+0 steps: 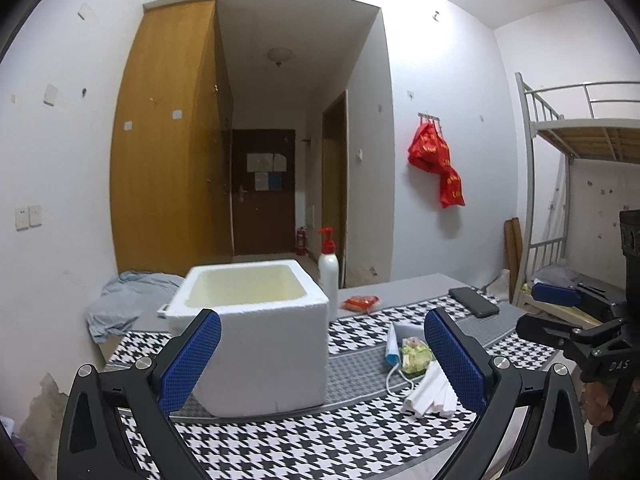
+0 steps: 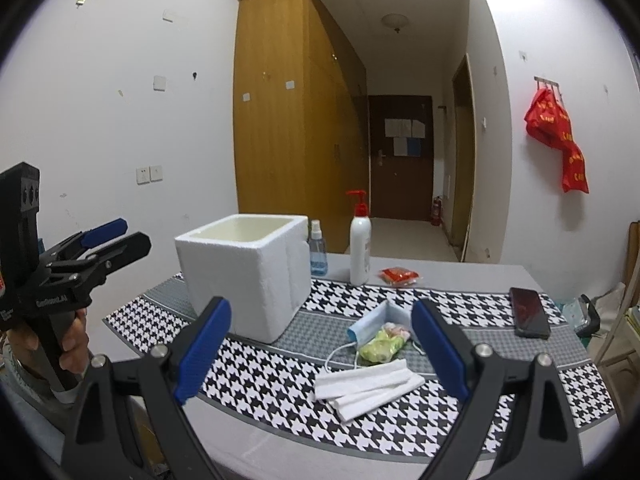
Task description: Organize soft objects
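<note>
A white foam box (image 1: pixel 256 332) (image 2: pixel 244 272) stands open on the houndstooth mat. To its right lie a blue face mask (image 2: pixel 378 320) (image 1: pixel 394 346), a green-yellow soft packet (image 2: pixel 380 346) (image 1: pixel 416 356) and folded white tissues (image 2: pixel 368 386) (image 1: pixel 432 394). My left gripper (image 1: pixel 320 356) is open and empty, with the box just beyond its left finger. My right gripper (image 2: pixel 320 354) is open and empty, above the mat in front of the mask and tissues. Each gripper shows at the edge of the other's view.
A white pump bottle with a red top (image 2: pixel 360 240) (image 1: pixel 329 272), a blue spray bottle (image 2: pixel 318 252), a red snack packet (image 2: pixel 400 276) (image 1: pixel 360 303) and a black phone (image 2: pixel 529 312) (image 1: pixel 474 301) are on the table. A grey cloth (image 1: pixel 120 304) lies far left. A bunk bed (image 1: pixel 580 140) stands right.
</note>
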The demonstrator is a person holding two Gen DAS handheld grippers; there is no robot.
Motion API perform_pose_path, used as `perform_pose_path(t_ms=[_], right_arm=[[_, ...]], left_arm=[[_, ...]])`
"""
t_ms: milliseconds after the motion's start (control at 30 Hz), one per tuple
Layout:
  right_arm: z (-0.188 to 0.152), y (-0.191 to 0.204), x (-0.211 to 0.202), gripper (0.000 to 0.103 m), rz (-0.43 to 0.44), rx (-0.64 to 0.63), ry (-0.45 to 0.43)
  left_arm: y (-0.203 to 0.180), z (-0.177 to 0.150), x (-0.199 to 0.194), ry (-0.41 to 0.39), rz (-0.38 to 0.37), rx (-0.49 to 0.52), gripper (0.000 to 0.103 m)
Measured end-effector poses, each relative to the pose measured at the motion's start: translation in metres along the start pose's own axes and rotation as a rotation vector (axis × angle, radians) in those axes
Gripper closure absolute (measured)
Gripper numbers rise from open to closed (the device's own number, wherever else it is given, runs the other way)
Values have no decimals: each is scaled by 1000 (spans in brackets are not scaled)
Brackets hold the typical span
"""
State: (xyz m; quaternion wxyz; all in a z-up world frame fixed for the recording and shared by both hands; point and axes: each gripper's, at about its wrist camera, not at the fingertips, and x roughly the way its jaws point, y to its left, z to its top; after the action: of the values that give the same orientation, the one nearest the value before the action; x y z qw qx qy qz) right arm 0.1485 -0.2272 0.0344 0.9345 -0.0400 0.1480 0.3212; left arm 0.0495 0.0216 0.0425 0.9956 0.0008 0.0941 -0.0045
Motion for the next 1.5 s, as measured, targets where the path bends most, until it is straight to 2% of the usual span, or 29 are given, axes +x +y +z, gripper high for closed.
perform_pose_path(t_ms=[333,800,1033,1300,1500], right_arm=[[-10,-21,15,9,-43,13,63],[-32,-61,11,9,-132,84,116],[-44,-78,16,9,-151,119,154],[-56,-91,24,9,-154,144,180],[-62,-102,30,9,-156,161,198]], left_arm=[[-20,-4,39,68,-79,23,1],[-69,-19,98,218,-280,90,1],[-78,-36,119,304,-302,87,1],[-98,-57,142,400,-311,165,1],[-110,-70,157,463,-331,191,8]])
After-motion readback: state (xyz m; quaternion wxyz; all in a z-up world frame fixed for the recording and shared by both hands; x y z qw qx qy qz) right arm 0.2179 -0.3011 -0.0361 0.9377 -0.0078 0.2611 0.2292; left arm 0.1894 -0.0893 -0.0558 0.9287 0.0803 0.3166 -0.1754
